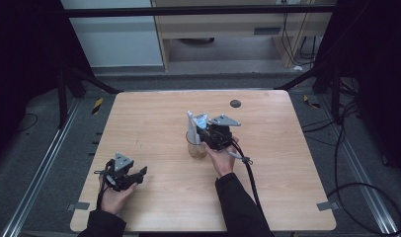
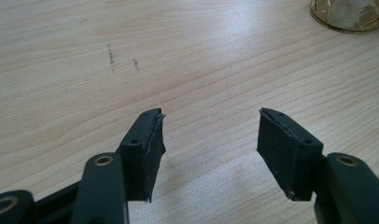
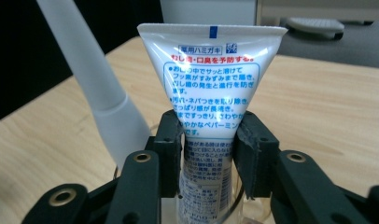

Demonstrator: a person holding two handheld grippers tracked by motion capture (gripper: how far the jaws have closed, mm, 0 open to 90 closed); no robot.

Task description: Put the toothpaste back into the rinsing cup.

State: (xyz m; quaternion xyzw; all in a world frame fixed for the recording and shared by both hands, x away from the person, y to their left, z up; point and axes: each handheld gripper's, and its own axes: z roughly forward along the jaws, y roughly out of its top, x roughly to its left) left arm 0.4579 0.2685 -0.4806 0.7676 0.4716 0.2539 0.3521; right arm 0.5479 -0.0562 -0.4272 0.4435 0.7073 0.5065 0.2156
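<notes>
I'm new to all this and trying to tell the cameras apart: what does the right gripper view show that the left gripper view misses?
Right gripper view: its jaws are shut on a white toothpaste tube with blue and red print, standing crimped end up, beside a pale toothbrush handle.

Left gripper view: its jaws stand apart with nothing between them, over dark scuff marks on the wood.

Both: the wooden table and part of the clear glass cup.

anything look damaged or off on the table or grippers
Minor wear only: the left gripper pads look frayed at their edges, and the table carries a few small dark scuff marks. Nothing is spilled.
</notes>
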